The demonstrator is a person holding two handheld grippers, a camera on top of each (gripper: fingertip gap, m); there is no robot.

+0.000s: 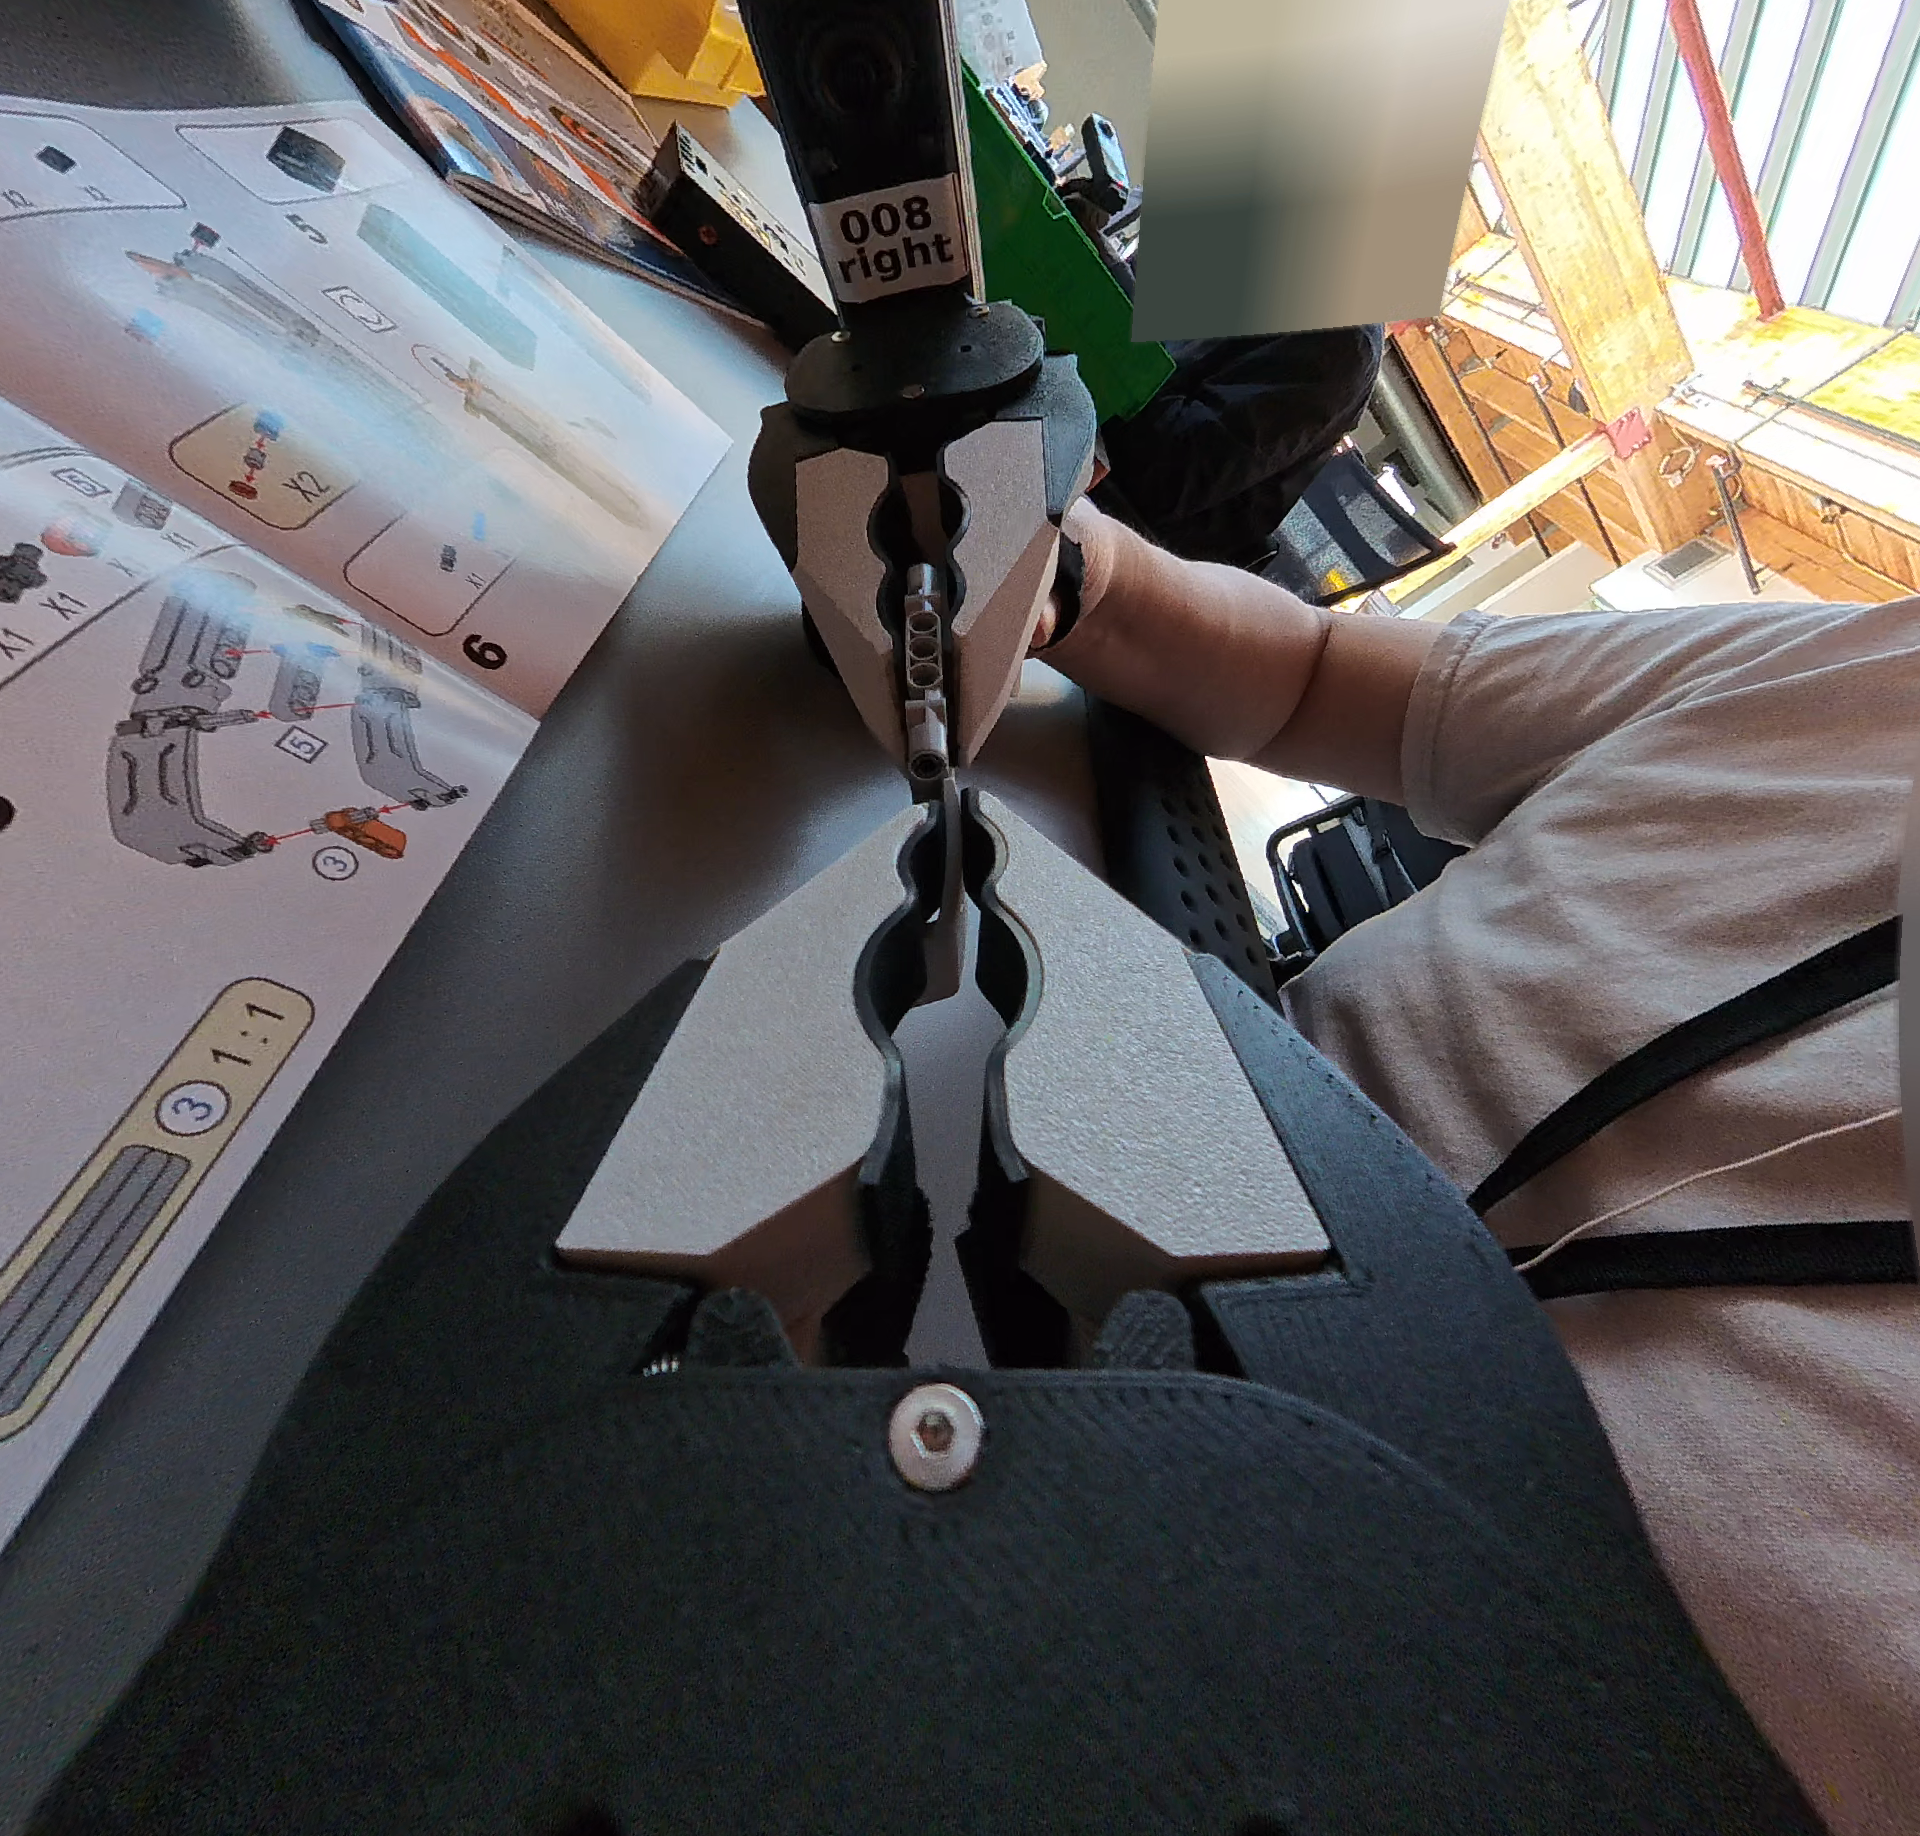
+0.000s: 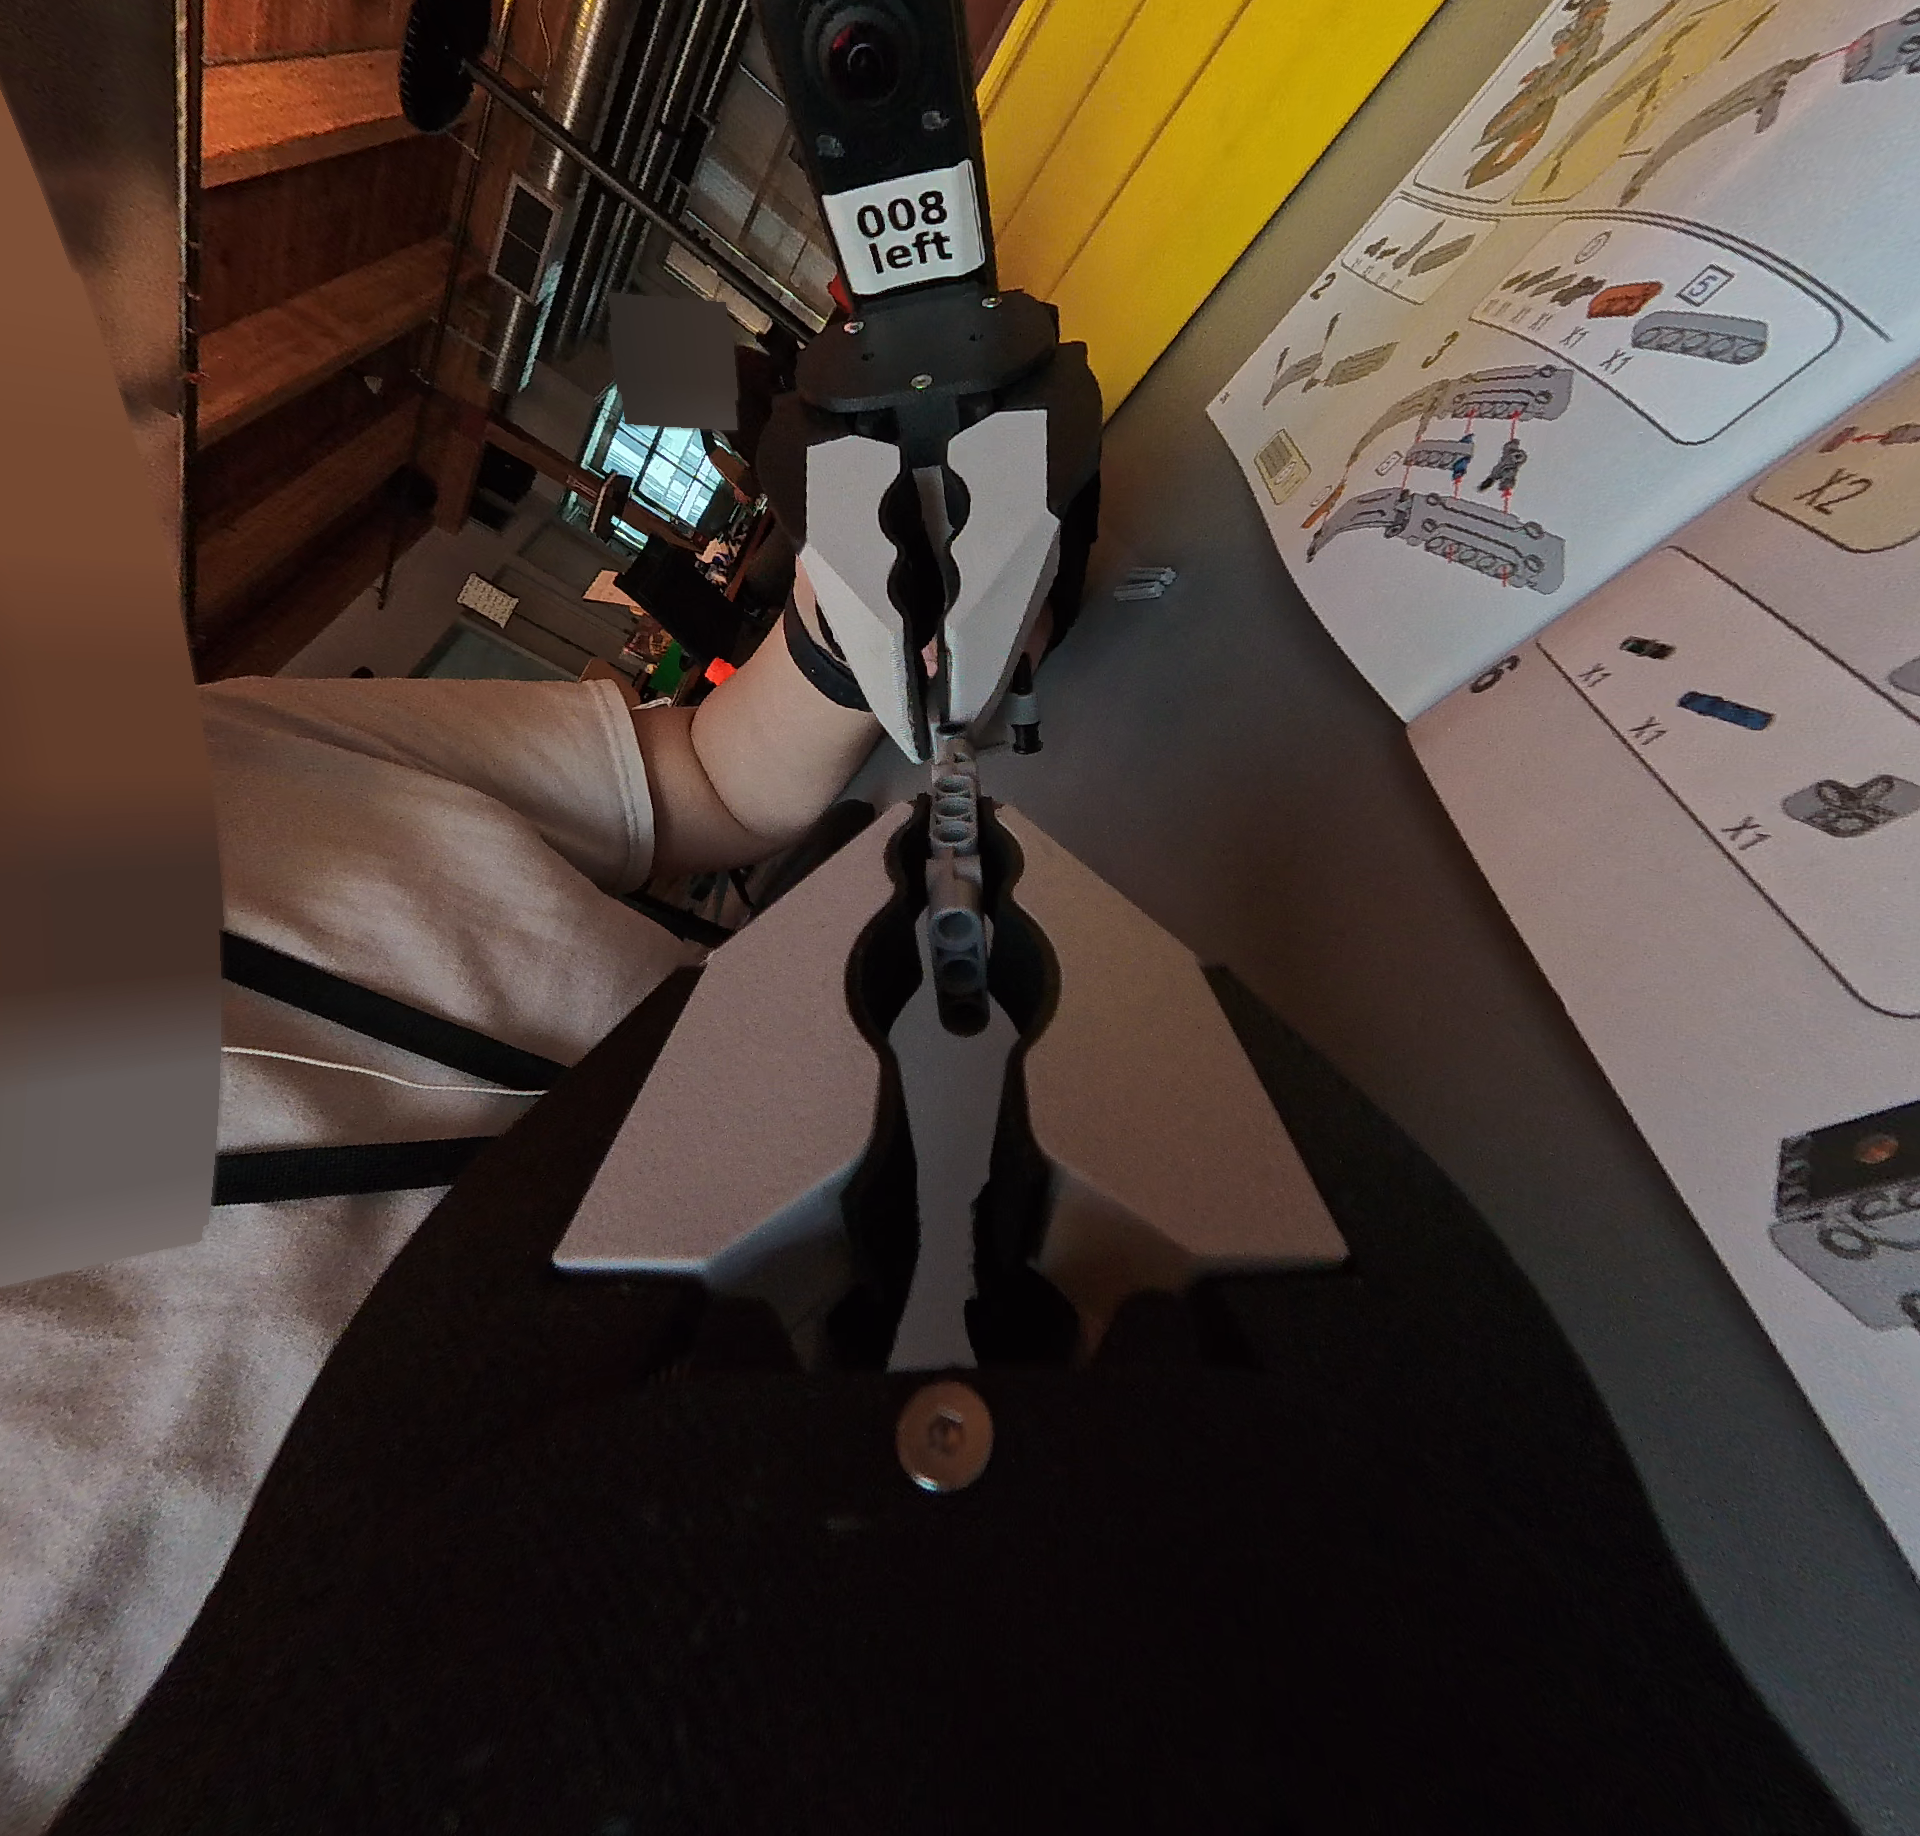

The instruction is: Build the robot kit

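Observation:
My left gripper (image 1: pixel 948 804) is shut on a thin flat grey part (image 1: pixel 951 913) that stands edge-on between its fingers. My right gripper (image 1: pixel 928 747) faces it tip to tip and is shut on a grey beam with round holes (image 1: pixel 923 643). In the right wrist view my right gripper (image 2: pixel 956 807) holds the same beam (image 2: pixel 956 903), whose end sticks out toward the left gripper (image 2: pixel 938 737). The beam's end and the thin part meet between the two sets of tips, above the dark grey table (image 1: pixel 644 799).
An open instruction booklet (image 1: pixel 260 643) lies on the table and also shows in the right wrist view (image 2: pixel 1662 539). A yellow box (image 2: pixel 1143 124), a black box (image 1: pixel 727 217) and a green plate (image 1: pixel 1049 259) stand behind. Small grey pins (image 2: pixel 1148 581) lie loose. The person's arm (image 1: pixel 1195 643) is close.

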